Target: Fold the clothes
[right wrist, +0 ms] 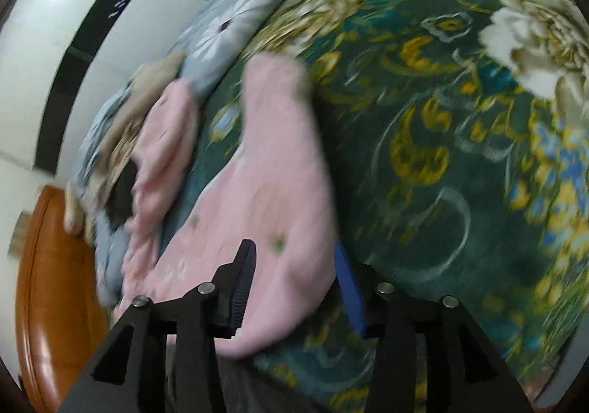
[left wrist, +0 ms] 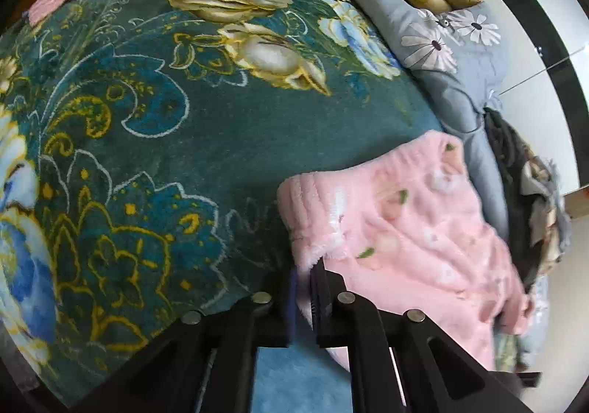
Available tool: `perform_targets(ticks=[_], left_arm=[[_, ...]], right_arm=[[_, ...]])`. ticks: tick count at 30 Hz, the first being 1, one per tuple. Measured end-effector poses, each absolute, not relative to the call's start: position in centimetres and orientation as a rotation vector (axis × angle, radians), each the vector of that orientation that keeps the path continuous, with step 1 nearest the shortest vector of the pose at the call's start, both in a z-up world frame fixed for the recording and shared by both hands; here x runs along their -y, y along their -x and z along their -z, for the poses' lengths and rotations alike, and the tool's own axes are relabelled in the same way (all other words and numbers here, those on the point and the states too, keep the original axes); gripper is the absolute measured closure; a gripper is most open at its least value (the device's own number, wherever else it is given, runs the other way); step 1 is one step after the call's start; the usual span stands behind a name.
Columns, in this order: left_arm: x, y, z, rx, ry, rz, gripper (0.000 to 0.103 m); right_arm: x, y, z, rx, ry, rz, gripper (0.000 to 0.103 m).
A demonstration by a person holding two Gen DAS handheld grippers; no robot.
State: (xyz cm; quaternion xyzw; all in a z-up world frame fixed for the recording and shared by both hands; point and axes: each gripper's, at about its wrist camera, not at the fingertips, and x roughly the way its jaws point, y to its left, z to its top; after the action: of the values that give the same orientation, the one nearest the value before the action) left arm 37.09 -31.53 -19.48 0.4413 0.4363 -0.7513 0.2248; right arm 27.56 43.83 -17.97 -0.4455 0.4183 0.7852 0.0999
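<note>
The left tool pinched the waistband corner of pink fleece trousers between nearly closed jaws. The right tool stood partly open, pink cloth lying loose between its fingers. The trousers lay on the bed's green floral blanket, legs running away toward the grey pillow.

Left wrist view: sits behind the left tongs, tilted steeply down, close over the bed's green floral blanket; pillows and white wall at upper right.

Right wrist view: behind the right tongs, also angled down and close, blurred; wall at left.

Shared: blanket, pink fleece garment, grey floral bedding.
</note>
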Motion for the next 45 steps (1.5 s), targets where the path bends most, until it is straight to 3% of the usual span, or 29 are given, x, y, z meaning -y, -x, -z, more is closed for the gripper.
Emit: perform_targets(ticks=[4,5,6,13,17,18,20,24,27,32,38,40,41,45], left_arm=[[32.8,-38.3,16.4,-1.234,-1.126,2.075,0.083],[33.2,-38.6,15.6,-1.23,-1.094,2.081,0.082],[33.4,-38.7,14.6,-1.22,-1.069,2.098,0.081],[32.7,-35.9,10.2,-1.192,-0.988,2.248,0.078],[29.8,-32.4,10.3,-1.223,-1.038,2.329,0.072],[29.3,-32.2,10.2,-1.228,-1.045,2.337,0.071],[28.2,-31.5,10.4,-1.227,-1.078,2.353,0.067],[26.5,-30.9,11.1,-1.213,-1.139,2.36,0.063],[26.3,-30.8,11.9,-1.231,-1.158,2.331,0.063],[26.4,-31.3,12.3,-1.242,-1.162,2.299,0.063],[27.6,-32.8,11.0,-1.222,-1.112,2.285,0.058],[28.2,-33.4,11.0,-1.213,-1.101,2.258,0.057],[28.4,-33.6,11.0,-1.215,-1.099,2.249,0.057],[29.6,-35.0,11.9,-1.206,-1.094,2.184,0.056]], right_arm=[[-44.8,-25.0,19.3,-1.268,1.299,-2.238,0.058],[-44.8,-24.4,19.5,-1.279,1.295,-2.223,0.071],[-44.3,-23.5,18.9,-1.257,1.298,-2.245,0.095],[-35.5,-16.4,12.9,-0.954,1.436,-2.587,0.095],[-29.3,-13.5,13.5,-0.821,1.701,-2.696,0.089],[-28.7,-13.4,13.7,-0.81,1.744,-2.709,0.081],[-27.8,-13.5,13.9,-0.797,1.821,-2.731,0.076],[-31.2,-16.0,12.1,-0.927,1.646,-2.794,0.055],[-34.4,-17.2,13.2,-0.942,1.59,-2.673,0.055],[-34.7,-16.4,16.3,-1.173,1.649,-2.577,0.055],[-33.4,-13.4,19.3,-1.23,1.734,-2.446,0.055],[-33.5,-13.3,19.6,-1.263,1.714,-2.439,0.075],[-33.8,-13.3,19.1,-1.261,1.691,-2.453,0.1],[-36.2,-14.3,15.4,-1.159,1.553,-2.564,0.1]])
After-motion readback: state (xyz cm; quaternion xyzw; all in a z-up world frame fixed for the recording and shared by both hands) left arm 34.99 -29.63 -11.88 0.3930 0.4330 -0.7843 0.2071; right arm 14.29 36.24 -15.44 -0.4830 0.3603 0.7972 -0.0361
